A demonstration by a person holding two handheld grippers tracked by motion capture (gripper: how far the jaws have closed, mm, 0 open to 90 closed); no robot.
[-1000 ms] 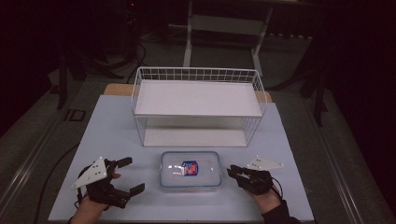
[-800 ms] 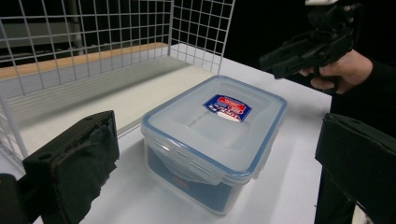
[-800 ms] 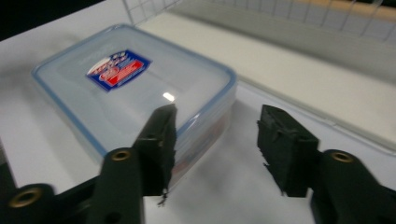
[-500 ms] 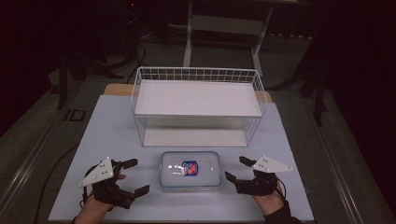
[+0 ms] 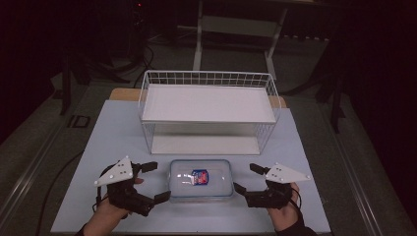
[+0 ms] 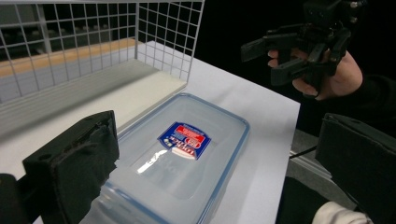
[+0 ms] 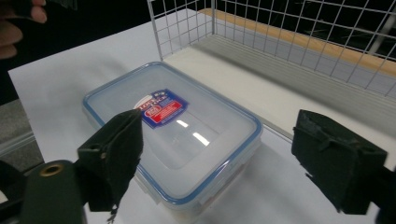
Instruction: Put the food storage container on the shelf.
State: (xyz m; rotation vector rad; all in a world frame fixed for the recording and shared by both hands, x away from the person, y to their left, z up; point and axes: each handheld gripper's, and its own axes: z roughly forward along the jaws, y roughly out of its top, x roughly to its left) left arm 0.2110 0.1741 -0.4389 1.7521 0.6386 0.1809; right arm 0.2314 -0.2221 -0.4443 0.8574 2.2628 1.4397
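Note:
A clear lidded plastic container (image 5: 200,178) with a red and blue label lies flat on the white table, in front of the wire rack. My left gripper (image 5: 158,182) stands open just off its left end, with one jaw beyond the far corner and one beyond the near corner. At the container's right end my right gripper (image 5: 245,178) is open in the same way. In the left gripper view the container (image 6: 187,154) lies between the spread jaws of the left gripper (image 6: 219,140), and the right gripper (image 6: 299,46) shows farther off. In the right gripper view the right gripper (image 7: 224,149) is open over the lid (image 7: 173,130).
A white wire rack (image 5: 206,103) with a flat upper shelf and an open lower bay stands just behind the container. The pale table (image 5: 118,128) ends close in front of the hands. Dark floor and cables lie beyond the table.
Both grippers have closed in on the ends of the container, the left one shifting right. The container has not moved.

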